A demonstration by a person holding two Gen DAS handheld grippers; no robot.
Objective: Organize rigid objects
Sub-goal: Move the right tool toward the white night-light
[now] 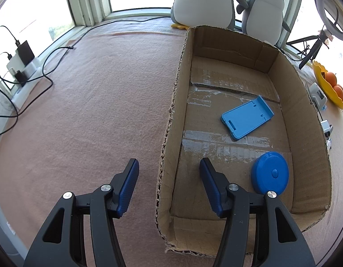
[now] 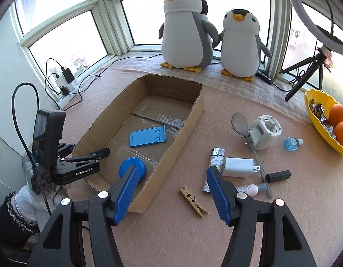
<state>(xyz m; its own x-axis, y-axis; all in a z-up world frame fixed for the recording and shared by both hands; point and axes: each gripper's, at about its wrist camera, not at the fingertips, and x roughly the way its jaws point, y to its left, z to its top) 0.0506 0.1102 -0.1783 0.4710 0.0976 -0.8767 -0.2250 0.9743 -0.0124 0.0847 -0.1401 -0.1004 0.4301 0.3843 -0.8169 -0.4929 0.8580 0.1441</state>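
A shallow cardboard box (image 1: 178,84) (image 2: 189,120) lies on the pink cloth. In it are a blue phone stand (image 1: 247,116) (image 2: 148,136) and a blue round disc (image 1: 270,173) (image 2: 138,163). My left gripper (image 1: 169,175) is open and empty, straddling the box's near left wall; it also shows in the right wrist view (image 2: 102,152) at the box's left corner. My right gripper (image 2: 171,180) is open and empty, above the cloth right of the box. Near it lie a wooden clothespin (image 2: 193,201), a white charger (image 2: 238,166), a patterned lighter (image 2: 212,169), a spoon (image 2: 239,123) and small bottles (image 2: 249,189).
Two plush penguins (image 2: 187,29) stand at the back by the window. A yellow bowl with oranges (image 2: 327,120) sits at the right, with a tripod (image 2: 305,77) behind it. A white round device (image 2: 263,133) and a small blue bottle (image 2: 291,143) lie nearby. A power strip with cables (image 1: 24,66) is at the left.
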